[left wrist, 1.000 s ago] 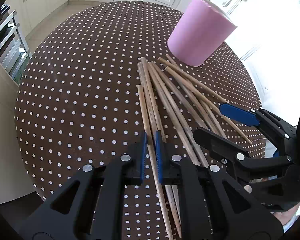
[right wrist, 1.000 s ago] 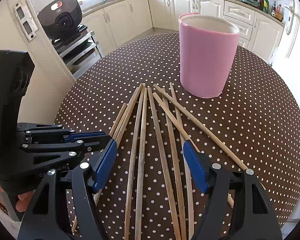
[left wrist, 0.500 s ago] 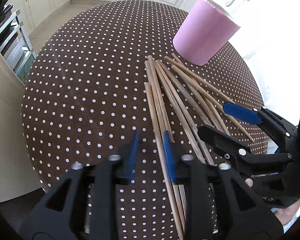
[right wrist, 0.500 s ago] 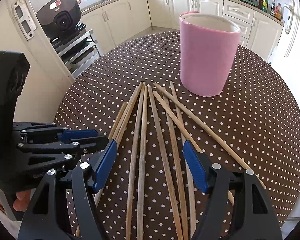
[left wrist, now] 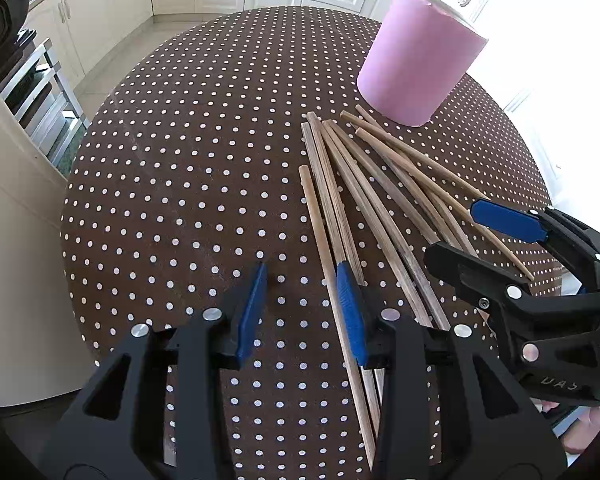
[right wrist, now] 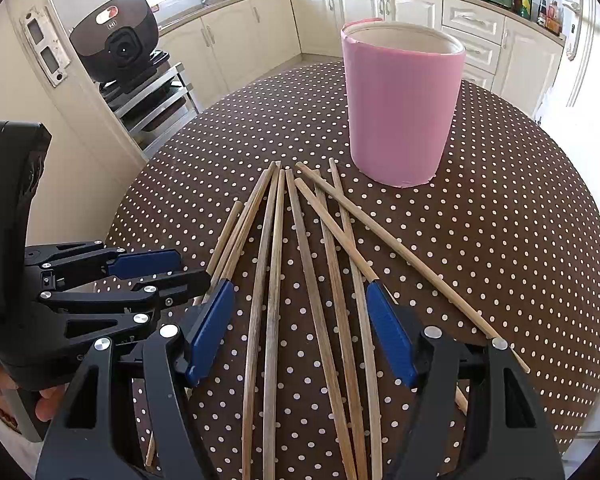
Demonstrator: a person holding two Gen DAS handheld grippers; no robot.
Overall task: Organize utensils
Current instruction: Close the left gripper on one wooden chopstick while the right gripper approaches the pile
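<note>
Several wooden chopsticks (left wrist: 364, 184) lie fanned on the brown dotted table (left wrist: 188, 168), pointing toward a pink cylindrical holder (left wrist: 416, 52). They also show in the right wrist view (right wrist: 300, 248), with the holder (right wrist: 400, 108) standing upright and empty beyond them. My left gripper (left wrist: 302, 280) is open and empty, just left of the leftmost chopstick, low over the table. My right gripper (right wrist: 300, 304) is open and empty, its jaws straddling the middle of the chopstick pile; it shows in the left wrist view (left wrist: 464, 232) too.
The round table's edge (right wrist: 140, 184) drops off to the left. A shelf rack with a black appliance (right wrist: 116, 44) stands beyond it. Cream kitchen cabinets (right wrist: 380, 8) line the back wall.
My left gripper was shut on the leftmost chopstick a second ago; it has opened, let the stick go, and shifted left. The right gripper has barely moved.
</note>
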